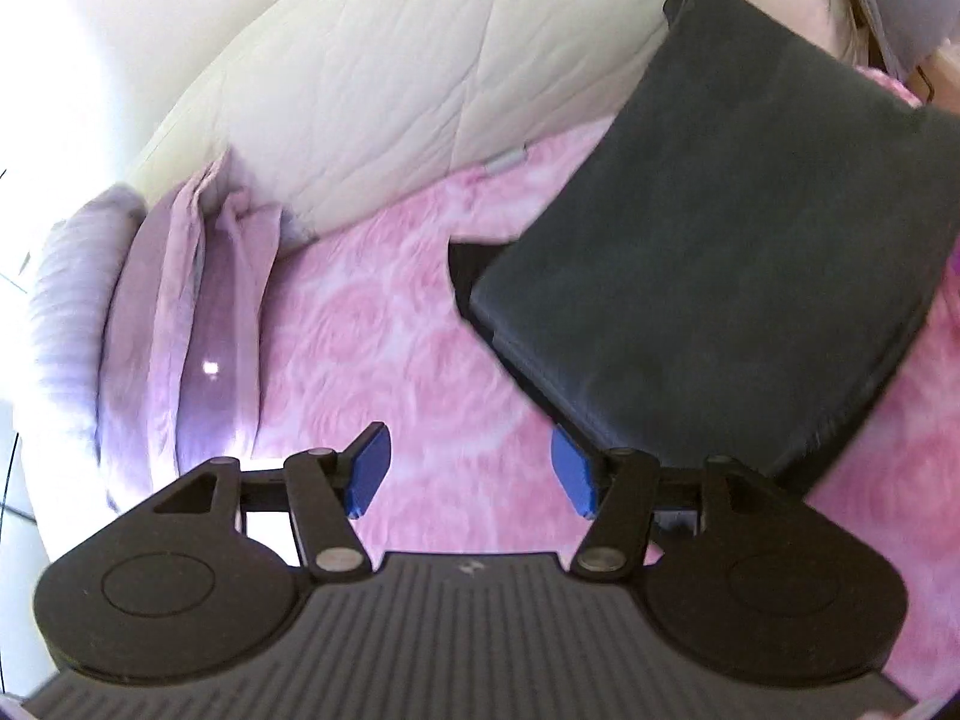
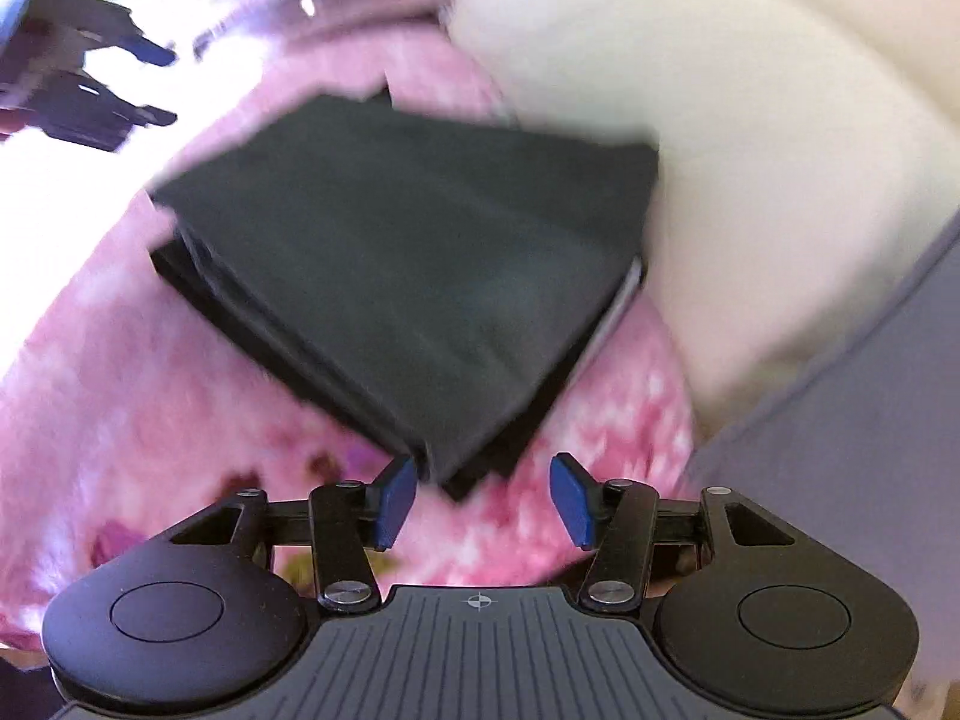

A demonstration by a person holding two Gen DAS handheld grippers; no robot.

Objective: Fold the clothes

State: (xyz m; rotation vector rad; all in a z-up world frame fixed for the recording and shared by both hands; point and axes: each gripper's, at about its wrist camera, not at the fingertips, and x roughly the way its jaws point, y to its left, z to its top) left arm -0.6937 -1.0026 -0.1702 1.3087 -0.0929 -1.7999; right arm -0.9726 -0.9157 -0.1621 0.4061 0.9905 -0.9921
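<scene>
A dark grey garment [image 1: 720, 240], folded into a flat rectangle, lies on a pink rose-patterned bedspread [image 1: 390, 348]. My left gripper [image 1: 471, 471] is open and empty, with the garment's near corner just beyond its right fingertip. In the right wrist view the same garment [image 2: 408, 276] lies ahead, its near corner between the tips of my open right gripper [image 2: 483, 501]. The fingers are not closed on the cloth. The left gripper [image 2: 144, 84] also shows at the upper left of that view, open.
A cream quilted headboard or cushion [image 1: 390, 90] runs behind the garment. A pale purple pillow and bunched lilac fabric [image 1: 180, 324] lie at the left. A grey cloth surface [image 2: 840, 420] is at the right of the right wrist view.
</scene>
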